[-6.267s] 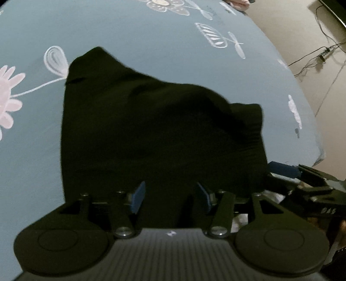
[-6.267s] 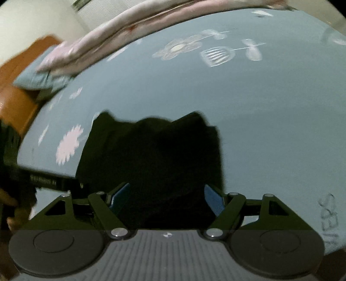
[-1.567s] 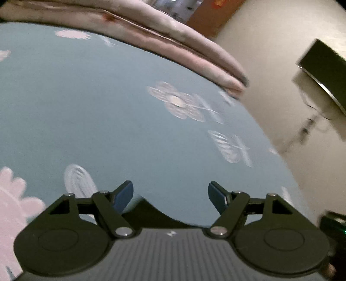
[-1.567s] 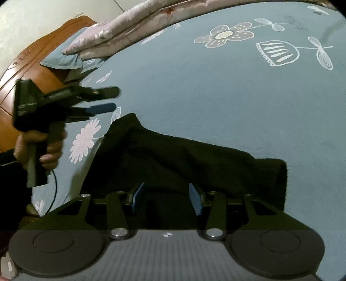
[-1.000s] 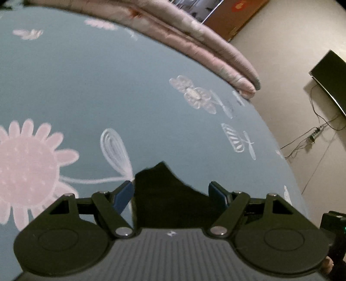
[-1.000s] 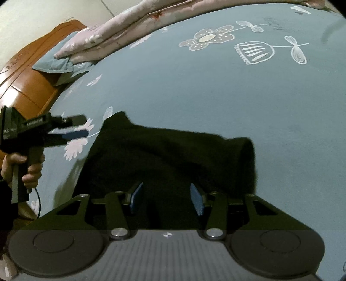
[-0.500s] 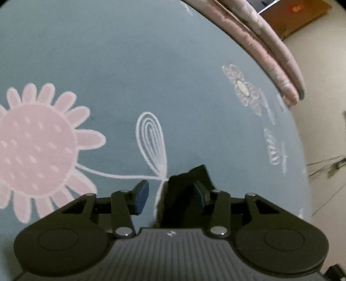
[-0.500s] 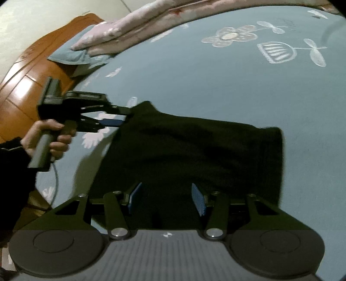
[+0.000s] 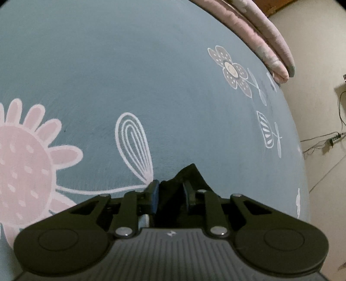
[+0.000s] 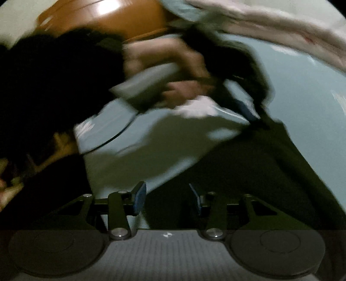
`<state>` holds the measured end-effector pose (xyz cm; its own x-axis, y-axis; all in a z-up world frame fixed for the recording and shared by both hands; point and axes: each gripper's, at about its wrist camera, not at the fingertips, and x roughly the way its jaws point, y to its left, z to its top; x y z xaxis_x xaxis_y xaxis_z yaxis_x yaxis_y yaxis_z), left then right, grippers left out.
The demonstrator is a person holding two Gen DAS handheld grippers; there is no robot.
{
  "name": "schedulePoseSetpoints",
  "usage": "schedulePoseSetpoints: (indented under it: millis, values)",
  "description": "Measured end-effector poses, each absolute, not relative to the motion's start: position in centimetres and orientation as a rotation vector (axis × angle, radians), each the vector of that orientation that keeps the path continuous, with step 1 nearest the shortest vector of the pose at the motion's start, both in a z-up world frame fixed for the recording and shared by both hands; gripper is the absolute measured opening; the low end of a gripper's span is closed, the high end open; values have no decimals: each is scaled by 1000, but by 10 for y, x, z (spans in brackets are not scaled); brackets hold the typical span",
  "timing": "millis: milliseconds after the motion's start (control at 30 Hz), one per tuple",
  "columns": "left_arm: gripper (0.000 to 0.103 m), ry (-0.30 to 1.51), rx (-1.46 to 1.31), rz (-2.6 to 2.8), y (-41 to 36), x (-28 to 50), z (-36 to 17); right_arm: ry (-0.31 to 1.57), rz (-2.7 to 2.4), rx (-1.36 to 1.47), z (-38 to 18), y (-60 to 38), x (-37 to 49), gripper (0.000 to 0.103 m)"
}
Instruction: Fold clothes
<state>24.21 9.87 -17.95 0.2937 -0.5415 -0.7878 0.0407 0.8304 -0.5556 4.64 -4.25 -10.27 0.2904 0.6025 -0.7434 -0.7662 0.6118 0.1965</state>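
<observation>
A black garment lies on the blue flowered bed sheet (image 9: 151, 75). In the left wrist view only one pointed corner of the black garment (image 9: 190, 173) shows. My left gripper (image 9: 170, 191) is shut on that corner just above the sheet. In the blurred right wrist view the black garment (image 10: 248, 168) spreads up to the right, and my right gripper (image 10: 167, 195) holds its near edge between partly closed blue pads (image 10: 139, 195). The left gripper (image 10: 244, 108) and the hand holding it show at the garment's far corner.
A rolled pink quilt (image 9: 259, 36) lies along the far edge of the bed. The right bed edge drops to a beige floor with cables (image 9: 322, 140). A wooden headboard (image 10: 112, 19) and the person's dark sleeve (image 10: 47, 86) fill the upper left of the right wrist view.
My left gripper has closed on the garment's corner. The right gripper view has swung left toward the left hand and is now motion-blurred.
</observation>
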Motion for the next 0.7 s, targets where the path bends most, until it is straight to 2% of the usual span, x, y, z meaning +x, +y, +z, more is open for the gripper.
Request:
schedulePoseSetpoints:
  millis: [167, 200, 267, 333, 467, 700]
  values:
    - [20, 1236, -458, -418, 94, 247, -178, 817, 961, -438, -118, -10, 20, 49]
    - [20, 1238, -456, -419, 95, 246, -177, 796, 955, -500, -122, -4, 15, 46]
    - [19, 1240, -460, -419, 96, 245, -178, 753, 926, -634, -130, 6, 4, 22]
    - [17, 1235, -467, -412, 97, 245, -178, 719, 911, -693, -133, 10, -2, 12]
    - [12, 1226, -502, -392, 95, 249, -181, 752, 908, -658, -128, 8, -2, 8]
    - [11, 1208, -543, -364, 97, 252, -182, 774, 922, -630, -126, 7, 0, 8]
